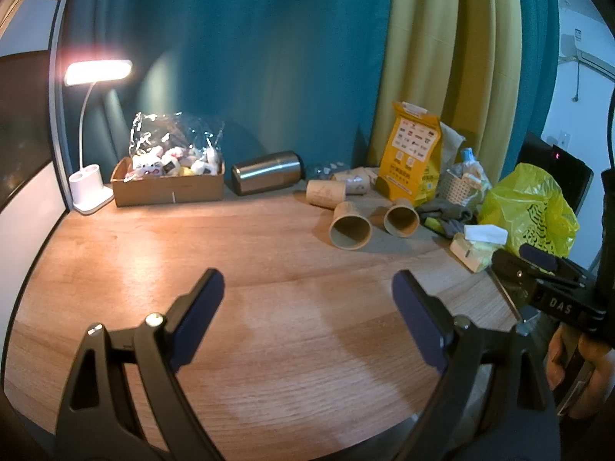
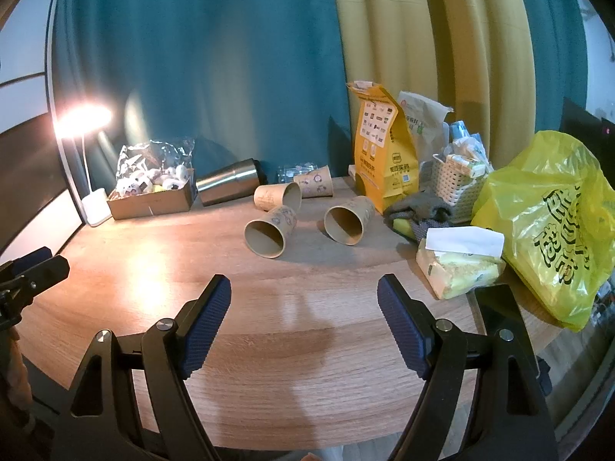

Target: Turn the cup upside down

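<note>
Several brown paper cups lie on their sides on the wooden table (image 2: 307, 345). The nearest two point their open mouths at me: one (image 2: 271, 230) (image 1: 349, 226) on the left and one (image 2: 349, 219) (image 1: 401, 217) on the right. Two more cups (image 2: 277, 196) (image 2: 313, 181) lie behind them. My left gripper (image 1: 307, 296) is open and empty above the bare table, well short of the cups. My right gripper (image 2: 303, 299) is open and empty too, in front of the two near cups. Each gripper also shows at the edge of the other's view: right (image 1: 538, 265), left (image 2: 34, 269).
A steel tumbler (image 2: 230, 182) lies on its side at the back, next to a cardboard box of small toys (image 2: 152, 192) and a lit desk lamp (image 1: 96, 73). A yellow paper bag (image 2: 378, 153), a white basket (image 2: 453, 184), a tissue pack (image 2: 461, 265) and a yellow plastic bag (image 2: 549, 223) crowd the right side.
</note>
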{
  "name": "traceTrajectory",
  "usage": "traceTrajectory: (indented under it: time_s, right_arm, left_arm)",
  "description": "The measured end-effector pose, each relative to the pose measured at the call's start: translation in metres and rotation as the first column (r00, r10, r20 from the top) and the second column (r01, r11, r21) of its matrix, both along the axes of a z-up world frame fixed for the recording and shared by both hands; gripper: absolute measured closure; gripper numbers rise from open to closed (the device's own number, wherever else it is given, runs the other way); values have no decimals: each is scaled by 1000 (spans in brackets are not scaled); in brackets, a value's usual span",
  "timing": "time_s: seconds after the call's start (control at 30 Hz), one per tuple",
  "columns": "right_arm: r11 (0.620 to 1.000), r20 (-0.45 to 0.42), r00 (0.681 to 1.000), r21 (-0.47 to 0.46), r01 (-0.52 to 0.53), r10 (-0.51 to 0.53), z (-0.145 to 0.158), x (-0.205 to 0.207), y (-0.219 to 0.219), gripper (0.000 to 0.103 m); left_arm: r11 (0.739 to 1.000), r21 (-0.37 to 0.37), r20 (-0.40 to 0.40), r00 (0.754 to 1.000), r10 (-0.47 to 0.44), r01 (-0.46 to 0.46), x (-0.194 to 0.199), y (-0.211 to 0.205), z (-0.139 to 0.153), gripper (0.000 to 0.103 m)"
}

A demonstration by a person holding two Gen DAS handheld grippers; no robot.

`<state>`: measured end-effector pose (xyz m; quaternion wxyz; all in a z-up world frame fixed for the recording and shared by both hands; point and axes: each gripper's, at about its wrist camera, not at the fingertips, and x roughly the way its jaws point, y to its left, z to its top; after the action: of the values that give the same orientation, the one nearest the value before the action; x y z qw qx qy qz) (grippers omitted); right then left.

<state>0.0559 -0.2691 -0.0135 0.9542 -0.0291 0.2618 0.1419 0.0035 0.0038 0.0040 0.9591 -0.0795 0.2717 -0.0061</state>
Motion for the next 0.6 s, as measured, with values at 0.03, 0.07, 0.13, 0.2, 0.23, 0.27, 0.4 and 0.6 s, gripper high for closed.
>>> traceTrajectory:
  time_s: [0.03,0.07,0.13,0.2,0.23,0.27,0.4,0.6]
  right_arm:
    - [1000,1,1000,-2,1,-1,0,0,0,22]
    - [1000,3,1000,-3,1,-1,0,0,0,22]
    - [1000,3,1000,0,-1,1,0,1,-1,22]
    - [1000,3,1000,1,-1,1,1,1,0,22]
    - [1000,5,1000,2,-1,1,2,1,1,22]
    - [1000,6,1000,1,-2,2,3,0,0,22]
    - [1000,5,1000,2,-2,2,4,0,-1,22]
    - [1000,7,1000,3,-2,1,3,1,-1,22]
  left_arm:
    - [1000,0,1,1000,-1,1,0,0,0,13]
    - [1000,1,1,1000,0,0,0,0,0,13]
    - [1000,0,0,1000,-1,1,0,0,0,13]
    - [1000,1,1,1000,-2,2,0,0,0,13]
    - [1000,1,1,1000,-2,2,0,1,0,13]
    - [1000,1,1,1000,-1,1,0,1,0,13]
    - [1000,2,1,1000,-2,2,0,0,0,13]
    - [1000,2,0,1000,-2,2,0,1,0,13]
